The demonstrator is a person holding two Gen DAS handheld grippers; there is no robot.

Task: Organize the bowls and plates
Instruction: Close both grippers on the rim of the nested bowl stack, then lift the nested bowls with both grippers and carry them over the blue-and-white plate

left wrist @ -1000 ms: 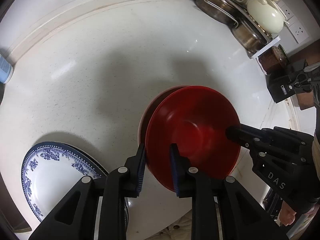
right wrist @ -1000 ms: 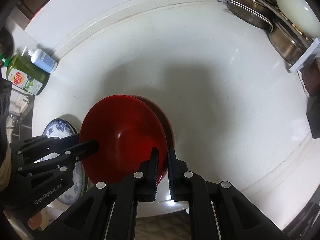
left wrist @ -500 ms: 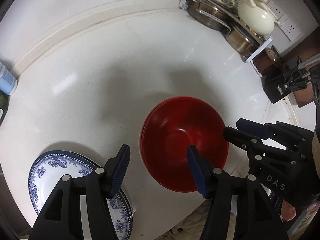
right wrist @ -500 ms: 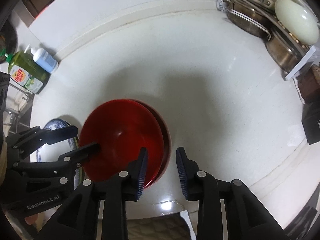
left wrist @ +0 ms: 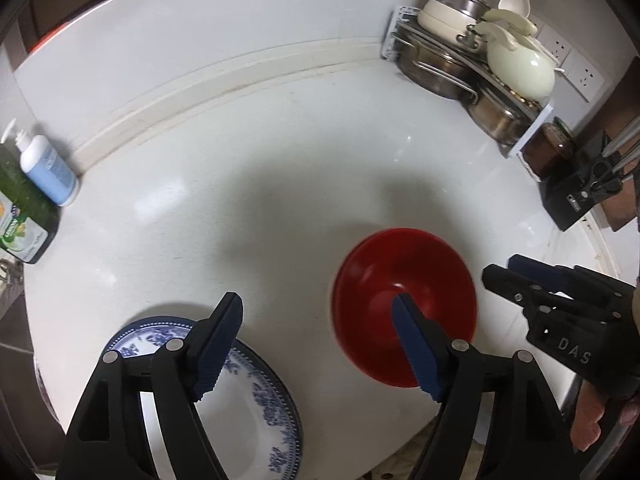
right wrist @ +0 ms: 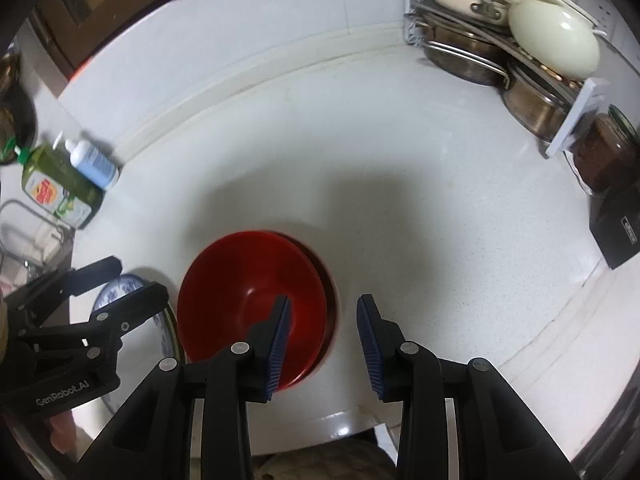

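Observation:
A red bowl (left wrist: 400,300) sits nested in another red bowl (right wrist: 332,292) on the white counter near its front edge; it also shows in the right wrist view (right wrist: 248,288). A blue-and-white plate (left wrist: 248,420) lies to its left; part of it shows in the right wrist view (right wrist: 124,288). My left gripper (left wrist: 320,348) is open and empty, raised above the counter between plate and bowls. My right gripper (right wrist: 324,340) is open and empty, raised above the right rim of the bowls. Each gripper shows in the other's view, the right one (left wrist: 516,276) and the left one (right wrist: 132,284).
A rack of steel pots with a cream lid (left wrist: 516,64) stands at the back right. A dark jar (right wrist: 608,152) and a black knife block (left wrist: 580,184) are at the right. A blue-white pump bottle (left wrist: 48,168) and a green soap bottle (right wrist: 56,192) stand at the left.
Both grippers let go of the upper red bowl, which settled into the lower one. Both opened wide and pulled up and back from the bowls.

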